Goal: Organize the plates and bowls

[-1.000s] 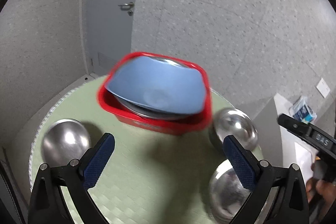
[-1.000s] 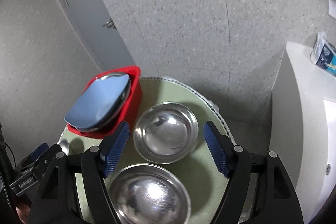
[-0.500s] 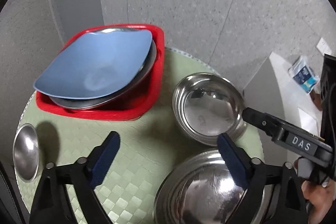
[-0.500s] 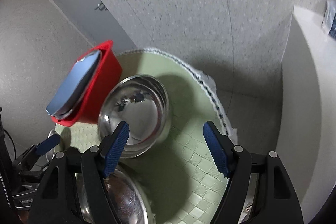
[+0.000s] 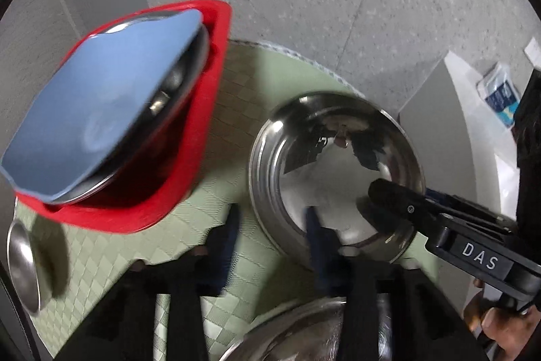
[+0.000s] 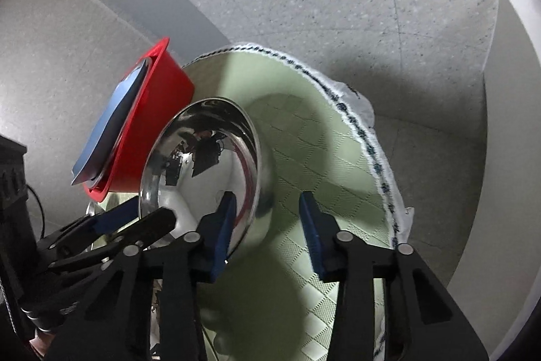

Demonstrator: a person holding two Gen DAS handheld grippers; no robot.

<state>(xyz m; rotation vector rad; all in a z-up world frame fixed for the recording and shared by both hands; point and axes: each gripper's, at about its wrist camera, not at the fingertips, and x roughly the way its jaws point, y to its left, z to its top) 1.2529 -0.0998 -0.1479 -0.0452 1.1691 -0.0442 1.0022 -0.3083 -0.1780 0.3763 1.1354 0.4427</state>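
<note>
A steel bowl (image 5: 338, 171) stands on the round green table (image 5: 236, 97); it also shows in the right wrist view (image 6: 203, 171). My left gripper (image 5: 270, 246) straddles its near left rim, jaws narrowed but apart, one finger (image 5: 318, 246) inside. My right gripper (image 6: 267, 232) is open across the bowl's right rim, one finger (image 6: 223, 225) inside and the other outside; it shows in the left wrist view (image 5: 422, 212). A red bin (image 5: 189, 158) at the left holds a blue plate (image 5: 94, 110) over steel dishes.
A second large steel bowl (image 5: 304, 334) lies at the table's near edge under the left gripper. A small steel bowl (image 5: 20, 263) sits at the far left. A white counter (image 5: 473, 110) with a blue packet stands to the right. The table's fringed edge (image 6: 365, 144) is close.
Both grippers moved down and in onto the steel bowl's rim from opposite sides. The left gripper's jaws narrowed; the right fingers now straddle the rim.
</note>
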